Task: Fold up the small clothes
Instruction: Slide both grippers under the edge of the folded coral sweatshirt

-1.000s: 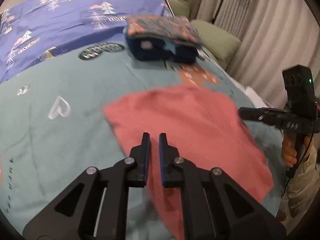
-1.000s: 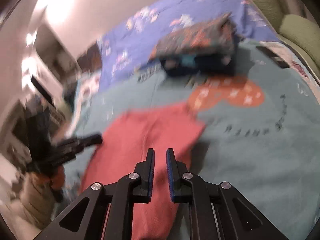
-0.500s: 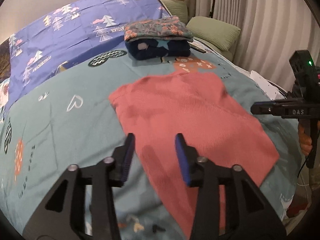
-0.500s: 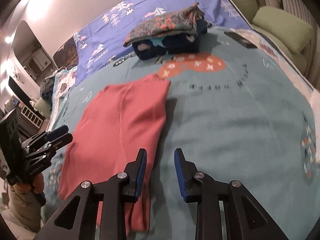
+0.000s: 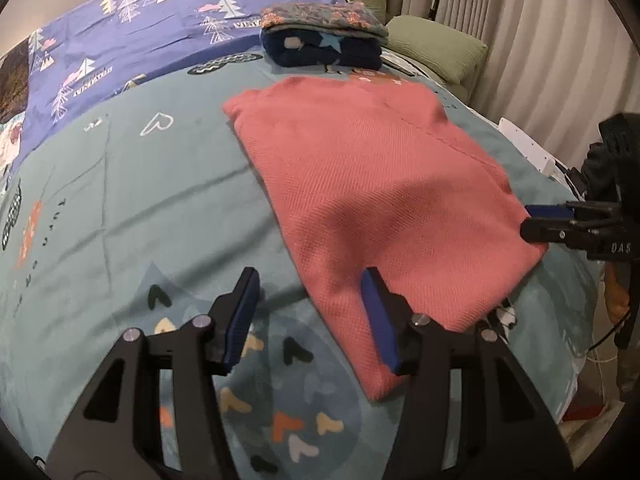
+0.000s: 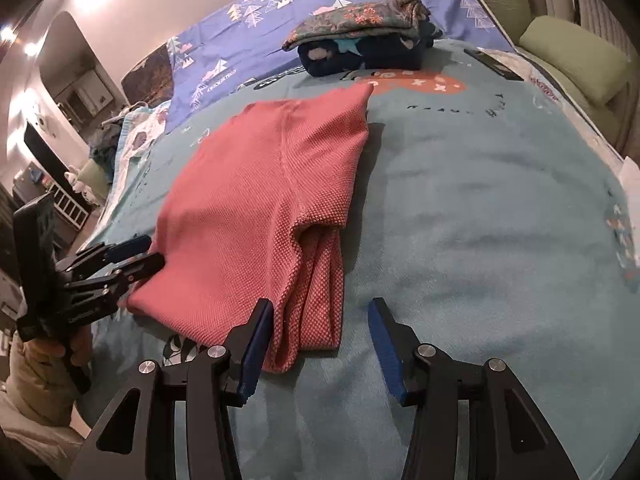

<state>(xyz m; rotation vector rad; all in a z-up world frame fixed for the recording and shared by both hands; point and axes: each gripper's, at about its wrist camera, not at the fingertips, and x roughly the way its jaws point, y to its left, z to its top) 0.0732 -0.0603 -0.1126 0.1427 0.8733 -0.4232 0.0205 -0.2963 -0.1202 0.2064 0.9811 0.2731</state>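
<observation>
A coral knit garment (image 5: 380,200) lies folded flat on the teal blanket (image 5: 120,200). My left gripper (image 5: 310,308) hovers at the garment's near left edge. Its jaws are opening, and its right finger (image 5: 378,316) is over the cloth without pressing it. In the right wrist view the garment (image 6: 272,184) ends in a folded sleeve that reaches between the fingers of my right gripper (image 6: 320,340). Those jaws are opening too, and their pads do not touch the cloth. Each gripper shows in the other's view: the right gripper (image 5: 536,222) and the left gripper (image 6: 140,256) sit at opposite near corners.
A stack of folded clothes (image 5: 320,40) (image 6: 368,44) sits at the far end of the blanket. Behind it are a blue tree-print sheet (image 5: 140,40) and green pillows (image 5: 436,48). A dark flat device (image 6: 494,64) lies near the pillows. Curtains (image 5: 540,40) hang beyond the bed's edge.
Both grippers went from shut to open and drew back toward the garment's near edge. The garment now lies flat, let go.
</observation>
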